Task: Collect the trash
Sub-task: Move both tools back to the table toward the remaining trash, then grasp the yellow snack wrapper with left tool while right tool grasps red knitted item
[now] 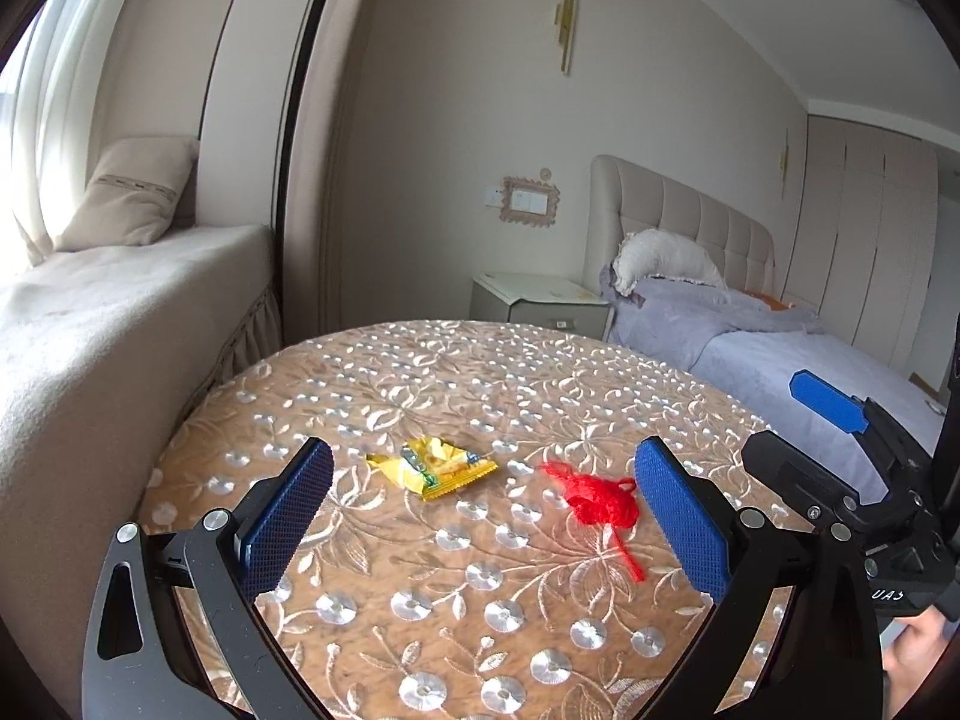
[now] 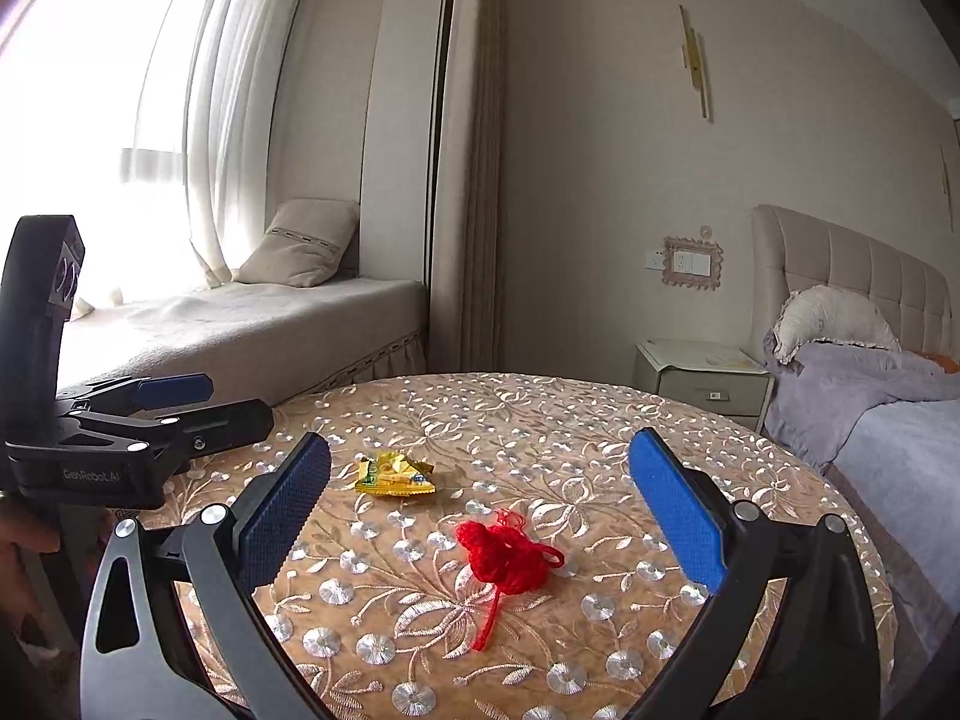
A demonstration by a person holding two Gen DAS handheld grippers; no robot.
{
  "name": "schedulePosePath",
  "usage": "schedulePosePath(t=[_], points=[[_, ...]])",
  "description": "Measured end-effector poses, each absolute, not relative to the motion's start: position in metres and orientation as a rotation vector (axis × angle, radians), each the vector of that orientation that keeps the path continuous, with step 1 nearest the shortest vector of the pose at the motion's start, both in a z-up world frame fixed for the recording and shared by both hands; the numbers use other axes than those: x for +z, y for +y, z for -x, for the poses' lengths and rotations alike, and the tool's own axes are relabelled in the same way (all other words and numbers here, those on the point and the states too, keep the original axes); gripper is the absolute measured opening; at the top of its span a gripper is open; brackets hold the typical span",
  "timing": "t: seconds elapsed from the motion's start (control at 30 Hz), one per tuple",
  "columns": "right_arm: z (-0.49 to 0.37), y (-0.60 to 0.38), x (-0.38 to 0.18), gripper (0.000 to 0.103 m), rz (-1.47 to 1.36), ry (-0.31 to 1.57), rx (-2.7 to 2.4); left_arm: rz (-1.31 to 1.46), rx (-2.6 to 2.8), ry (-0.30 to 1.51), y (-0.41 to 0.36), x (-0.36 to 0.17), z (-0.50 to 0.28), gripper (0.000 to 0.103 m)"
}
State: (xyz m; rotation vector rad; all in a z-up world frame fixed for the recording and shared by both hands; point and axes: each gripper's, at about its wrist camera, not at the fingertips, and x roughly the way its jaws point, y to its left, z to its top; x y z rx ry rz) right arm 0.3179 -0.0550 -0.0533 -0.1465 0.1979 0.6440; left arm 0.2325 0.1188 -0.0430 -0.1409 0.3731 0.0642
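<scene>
Both pairs of jaws stand wide apart and hold nothing. The left gripper (image 1: 483,510) hangs over the near part of the table (image 1: 420,372) with the wrapper (image 1: 433,467) between its pads and slightly ahead of them, closer to the left pad; the yarn (image 1: 597,499) lies just inside the right pad, nearly against it. The right gripper (image 2: 480,504) frames the same two scraps from further right: here the yarn (image 2: 509,555) sits almost centred between the pads, with its loose tail trailing back toward the camera, while the wrapper (image 2: 395,473) lies further out and to the left, near the left pad. The two scraps are near each other but apart, both flat on the embroidered cloth. The wrapper's long axis runs roughly across the left gripper's line of closing, so the pads would likely meet it end to end unless the wrist turns. The yarn is a loose clump with no firm axis beyond its tail. By this layout the left gripper seems the better placed for the wrapper and the right for the yarn. No bin or bag shows in either view. Beyond the table are a window seat (image 2: 252,324), a nightstand (image 2: 702,378) and a bed (image 2: 888,420).
</scene>
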Motion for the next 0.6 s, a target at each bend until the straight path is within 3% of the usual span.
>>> schedulePosePath(t=[0.6], points=[[-0.400, -0.013, -0.091, 0.099, 0.252, 0.332, 0.647, 0.112, 0.105, 0.622, 0.153, -0.102, -0.342, 0.098]])
